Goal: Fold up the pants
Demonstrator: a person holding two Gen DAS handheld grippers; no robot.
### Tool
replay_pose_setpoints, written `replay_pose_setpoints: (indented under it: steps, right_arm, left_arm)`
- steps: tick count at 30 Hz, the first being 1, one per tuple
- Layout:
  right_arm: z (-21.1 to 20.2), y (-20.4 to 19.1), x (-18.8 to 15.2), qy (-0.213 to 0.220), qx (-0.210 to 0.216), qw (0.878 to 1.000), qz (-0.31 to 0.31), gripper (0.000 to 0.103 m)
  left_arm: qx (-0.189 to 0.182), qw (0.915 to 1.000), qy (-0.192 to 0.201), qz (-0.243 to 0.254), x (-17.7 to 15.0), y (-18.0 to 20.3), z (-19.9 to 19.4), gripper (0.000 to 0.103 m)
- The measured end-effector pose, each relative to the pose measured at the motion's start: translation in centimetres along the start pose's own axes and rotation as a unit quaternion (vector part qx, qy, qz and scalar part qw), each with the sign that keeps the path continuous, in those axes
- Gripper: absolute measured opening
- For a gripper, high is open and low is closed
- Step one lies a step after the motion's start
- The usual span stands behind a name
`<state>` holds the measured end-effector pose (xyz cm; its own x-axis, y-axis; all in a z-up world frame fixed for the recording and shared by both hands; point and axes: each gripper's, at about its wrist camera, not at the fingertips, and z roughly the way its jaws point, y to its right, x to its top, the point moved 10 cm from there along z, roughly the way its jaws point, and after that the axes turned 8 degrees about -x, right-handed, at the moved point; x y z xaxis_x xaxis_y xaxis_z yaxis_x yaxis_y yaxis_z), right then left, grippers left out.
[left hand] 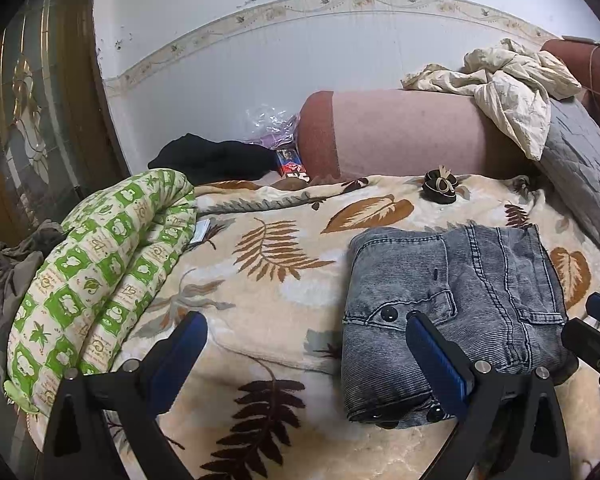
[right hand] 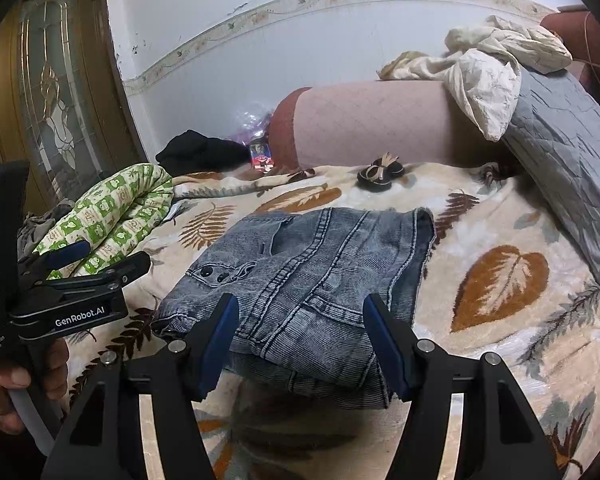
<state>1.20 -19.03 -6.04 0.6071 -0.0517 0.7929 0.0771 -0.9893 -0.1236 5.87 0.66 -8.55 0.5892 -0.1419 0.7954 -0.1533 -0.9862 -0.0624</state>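
Note:
The grey denim pants [left hand: 456, 300] lie folded into a compact bundle on the leaf-print blanket [left hand: 268, 300]. My left gripper [left hand: 304, 340] is open wide, its right finger over the bundle's near left corner and its left finger over bare blanket. In the right wrist view the folded pants [right hand: 312, 272] lie under and beyond my right gripper [right hand: 304, 328]. It is open and its blue pads stand apart, not pressing the cloth. A hand [right hand: 16, 384] holds the left gripper [right hand: 108, 256] at the left. The right gripper [left hand: 592, 320] shows at the right edge of the left wrist view.
A rolled green-and-white quilt [left hand: 100, 264] lies at the left. A pink bolster [left hand: 404, 136] with a crumpled cream cloth [left hand: 508, 80] runs along the back, and a grey quilted pillow [right hand: 572, 160] lies at the right. A black garment [left hand: 212, 156] and a small dark hair bow [left hand: 440, 188] lie behind.

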Motion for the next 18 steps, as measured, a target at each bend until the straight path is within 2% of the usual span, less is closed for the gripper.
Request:
replay_pose_setpoints:
  steps: [18]
  right_arm:
    - [-0.07,-0.12,0.02,0.001,0.0,1.0,-0.004,0.066]
  left_arm:
    - [0.004,1.0,0.0,-0.002,0.02,-0.08,-0.06,0.101]
